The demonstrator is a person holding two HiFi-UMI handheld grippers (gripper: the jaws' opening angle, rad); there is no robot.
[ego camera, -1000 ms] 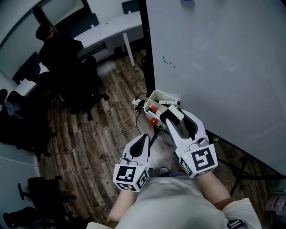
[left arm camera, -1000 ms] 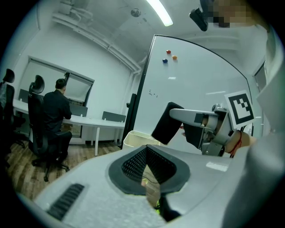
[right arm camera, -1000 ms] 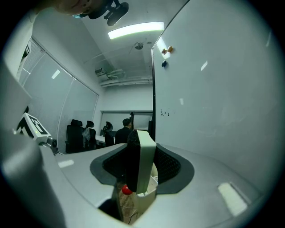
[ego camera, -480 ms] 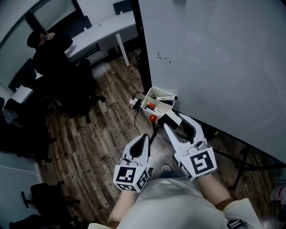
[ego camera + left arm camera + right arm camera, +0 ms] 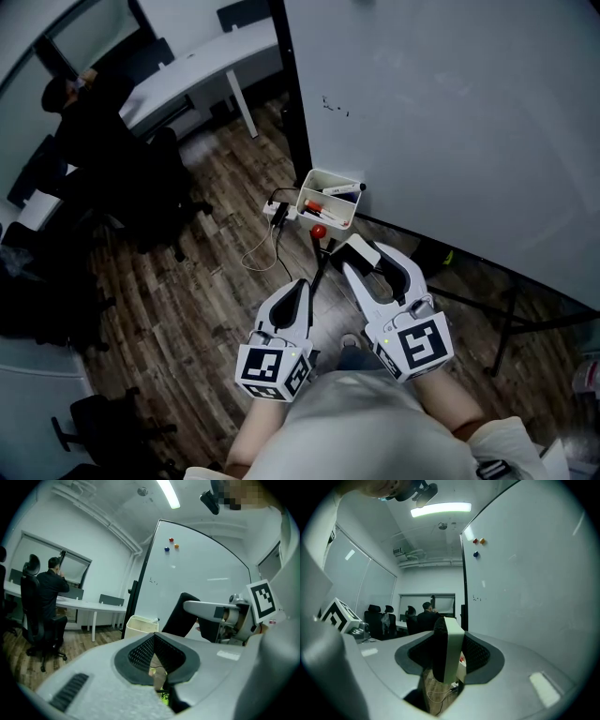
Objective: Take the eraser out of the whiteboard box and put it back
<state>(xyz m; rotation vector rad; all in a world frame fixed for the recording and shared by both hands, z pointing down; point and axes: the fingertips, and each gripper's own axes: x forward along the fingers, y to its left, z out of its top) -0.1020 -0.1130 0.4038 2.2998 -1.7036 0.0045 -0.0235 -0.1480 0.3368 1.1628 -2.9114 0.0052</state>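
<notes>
The eraser [image 5: 361, 247], white-backed with black felt, stands edgewise between the jaws of my right gripper [image 5: 367, 256], which is shut on it. In the right gripper view the eraser [image 5: 452, 641] fills the middle of the jaws. The white whiteboard box [image 5: 330, 178] hangs at the board's lower left corner, a short way beyond the eraser, with markers [image 5: 339, 189] inside. My left gripper [image 5: 298, 289] hovers lower left of the box with its jaws together and nothing in them. From the left gripper view the box [image 5: 139, 625] shows ahead, with the right gripper [image 5: 206, 609] to its right.
The whiteboard [image 5: 450, 112] stands on a black frame [image 5: 292, 103] over a wooden floor [image 5: 187, 309]. A red knob [image 5: 319, 231] sits below the box, and a power strip with cable [image 5: 277, 212] lies to its left. A person [image 5: 89, 94] sits at a desk beside office chairs at upper left.
My right gripper has drawn back from the box with the eraser still in it, so the gap to the box has grown. The left gripper has shifted slightly with it.
</notes>
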